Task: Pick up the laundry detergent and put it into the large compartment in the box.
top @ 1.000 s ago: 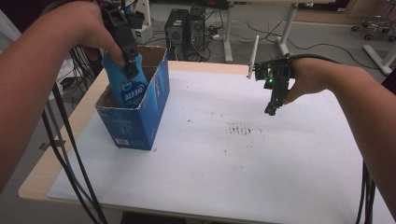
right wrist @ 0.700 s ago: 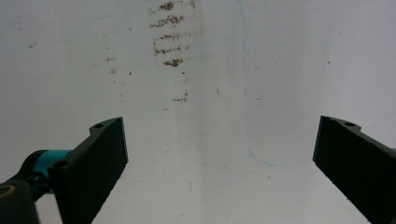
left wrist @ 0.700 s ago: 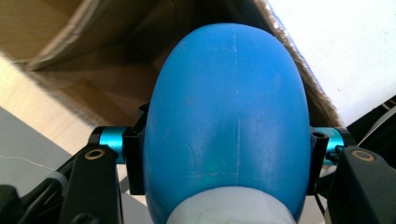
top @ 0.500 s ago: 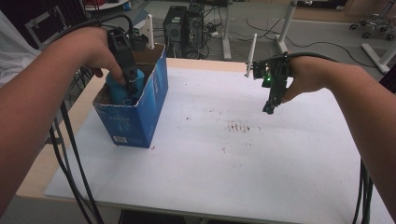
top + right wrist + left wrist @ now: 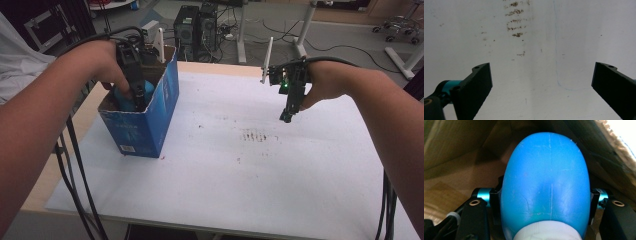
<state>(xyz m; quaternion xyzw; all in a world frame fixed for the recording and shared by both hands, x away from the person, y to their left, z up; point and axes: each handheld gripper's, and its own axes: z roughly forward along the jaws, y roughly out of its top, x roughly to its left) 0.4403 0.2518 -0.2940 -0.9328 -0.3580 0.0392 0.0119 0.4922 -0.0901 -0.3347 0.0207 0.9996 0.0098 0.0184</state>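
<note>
Smooth rounded blue bottle [image 5: 545, 182] clamped inside cardboard box [image 5: 145, 131].

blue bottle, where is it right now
The blue bottle is down inside the blue cardboard box at the table's left in the high view, clamped between the left gripper's jaws.

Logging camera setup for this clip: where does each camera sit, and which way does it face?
High view: above the person's side, looking down at table; both forearms show.
Left gripper view: on left tool, facing into blue box; its jaws clamp blue bottle.
Right gripper view: on right tool, facing tabletop; open jaws.
Shared: brown stains.
</note>
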